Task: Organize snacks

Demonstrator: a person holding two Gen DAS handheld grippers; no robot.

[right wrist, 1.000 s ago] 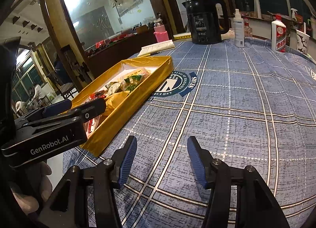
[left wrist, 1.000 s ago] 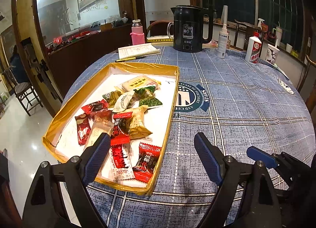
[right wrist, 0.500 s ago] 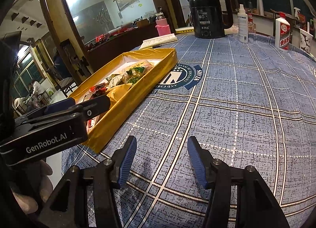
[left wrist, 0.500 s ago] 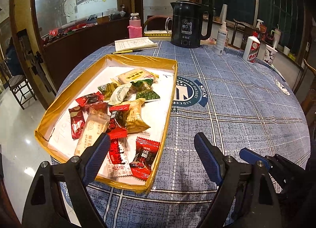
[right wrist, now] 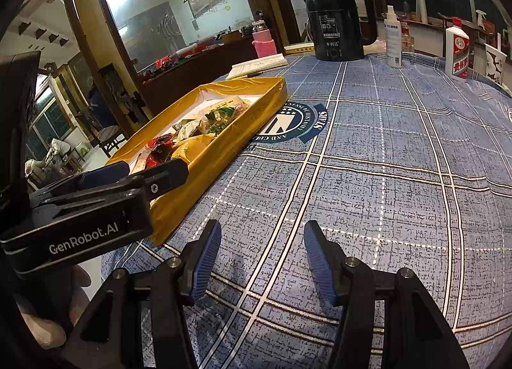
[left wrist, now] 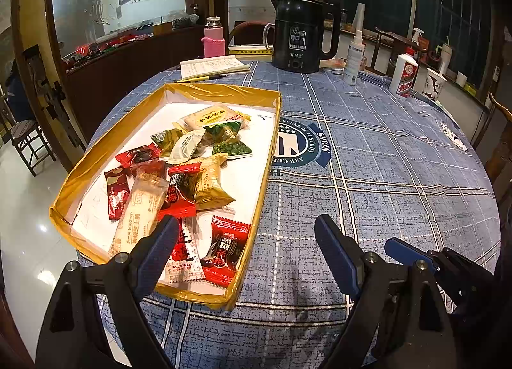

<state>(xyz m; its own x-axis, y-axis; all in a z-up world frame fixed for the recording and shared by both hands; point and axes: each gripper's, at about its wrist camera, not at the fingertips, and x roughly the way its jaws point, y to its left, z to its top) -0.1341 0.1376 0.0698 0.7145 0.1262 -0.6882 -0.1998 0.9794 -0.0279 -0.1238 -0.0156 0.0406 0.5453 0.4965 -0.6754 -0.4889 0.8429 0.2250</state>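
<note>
A shallow yellow-rimmed tray with a white floor lies on the blue plaid tablecloth. It holds several wrapped snacks: red packets, a gold packet, green packets and a long cream biscuit pack. My left gripper is open and empty, above the tray's near right corner. My right gripper is open and empty over bare cloth, right of the tray. The left gripper's body shows in the right wrist view.
At the table's far side stand a black kettle, a pink-sleeved bottle, an open notebook with a pen, a spray bottle, a white liquor bottle and a paper cup. The table edge runs close on the left.
Both grippers have pulled back and risen slightly, so the tray and table sit a little farther away. Both stay open. The snacks have not moved.
</note>
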